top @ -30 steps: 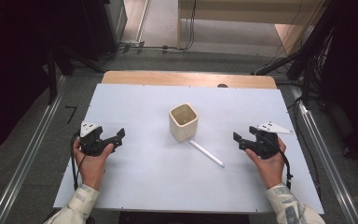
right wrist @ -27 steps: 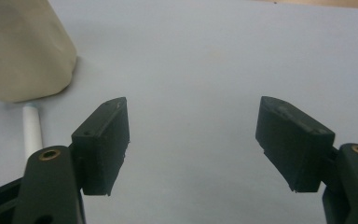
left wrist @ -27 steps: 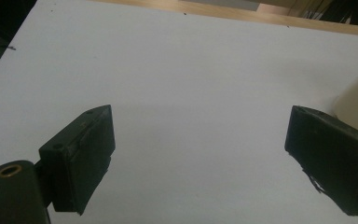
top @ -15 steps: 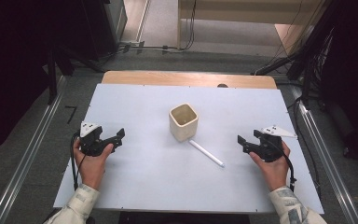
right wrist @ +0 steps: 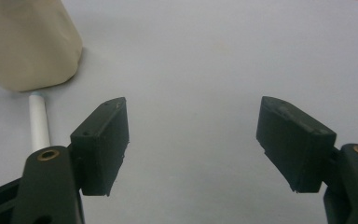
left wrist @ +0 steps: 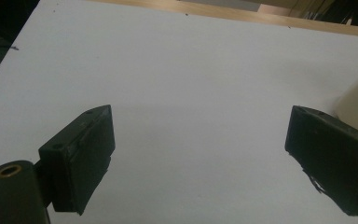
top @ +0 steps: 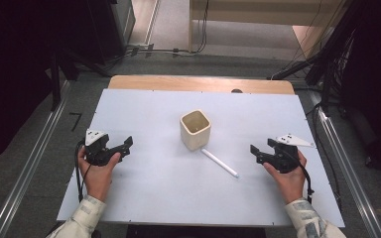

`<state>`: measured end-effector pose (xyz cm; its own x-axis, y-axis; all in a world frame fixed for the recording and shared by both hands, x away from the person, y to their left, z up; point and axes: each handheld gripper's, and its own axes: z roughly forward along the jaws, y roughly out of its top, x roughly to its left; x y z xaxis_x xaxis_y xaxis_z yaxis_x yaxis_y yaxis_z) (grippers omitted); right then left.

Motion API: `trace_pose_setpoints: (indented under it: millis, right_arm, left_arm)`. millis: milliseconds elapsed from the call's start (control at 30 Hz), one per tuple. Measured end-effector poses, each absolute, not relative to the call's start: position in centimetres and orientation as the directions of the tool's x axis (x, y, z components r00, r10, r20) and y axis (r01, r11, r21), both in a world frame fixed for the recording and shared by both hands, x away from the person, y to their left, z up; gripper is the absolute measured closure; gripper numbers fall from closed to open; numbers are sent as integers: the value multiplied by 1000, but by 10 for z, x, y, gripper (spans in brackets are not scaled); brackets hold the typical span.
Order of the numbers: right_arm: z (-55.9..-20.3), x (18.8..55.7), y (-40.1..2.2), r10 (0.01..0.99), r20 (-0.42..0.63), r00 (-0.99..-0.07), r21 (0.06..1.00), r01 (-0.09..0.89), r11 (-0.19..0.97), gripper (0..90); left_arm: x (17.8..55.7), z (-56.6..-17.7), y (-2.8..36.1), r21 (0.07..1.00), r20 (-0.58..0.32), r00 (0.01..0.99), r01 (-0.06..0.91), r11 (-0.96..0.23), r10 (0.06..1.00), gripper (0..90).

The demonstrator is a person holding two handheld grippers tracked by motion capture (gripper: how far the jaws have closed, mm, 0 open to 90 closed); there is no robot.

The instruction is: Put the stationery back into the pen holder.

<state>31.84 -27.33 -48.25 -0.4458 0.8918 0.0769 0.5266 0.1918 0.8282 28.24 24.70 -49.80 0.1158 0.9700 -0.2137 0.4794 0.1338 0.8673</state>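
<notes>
- Two grippers, left gripper (top: 125,144) and right gripper (top: 254,150), both spread wide, empty.
- White pen (top: 220,163) lies on table (top: 144,198), one end touching cream cup (top: 195,129).
- Looks light, stiff, probably slick; pinch it mid-barrel.

A white table (top: 144,198) stands on grey floor (top: 39,198), with cables (top: 168,49) beyond it.

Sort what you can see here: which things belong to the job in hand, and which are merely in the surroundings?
Part of the job:
- cream cup, upright mid-table
- white pen, lying flat with one end at the cup's base
- left gripper, open and empty
- right gripper, open and empty

Just surroundings:
- white table
- wooden board along its far edge
- cables on the floor beyond
</notes>
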Motion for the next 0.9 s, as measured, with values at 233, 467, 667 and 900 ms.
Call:
trace_pose_setpoints:
  millis: [233,467,667,900]
  right_arm:
    - [-484,318,-269,885,76,-459,826,527,202,238]
    - [-485,317,-266,881,77,-467,821,530,210,238]
    - [-486,317,-261,873,70,-483,818,528,227,238]
    - [-488,316,-254,865,66,-498,813,529,242,241]
  left_arm:
    - [283,-498,247,867,-213,115,480,134,970,91]
    - [283,-498,247,867,-212,115,481,132,970,91]
    - [283,-498,247,867,-213,115,480,133,970,91]
    - [283,-498,247,867,-212,116,480,132,970,91]
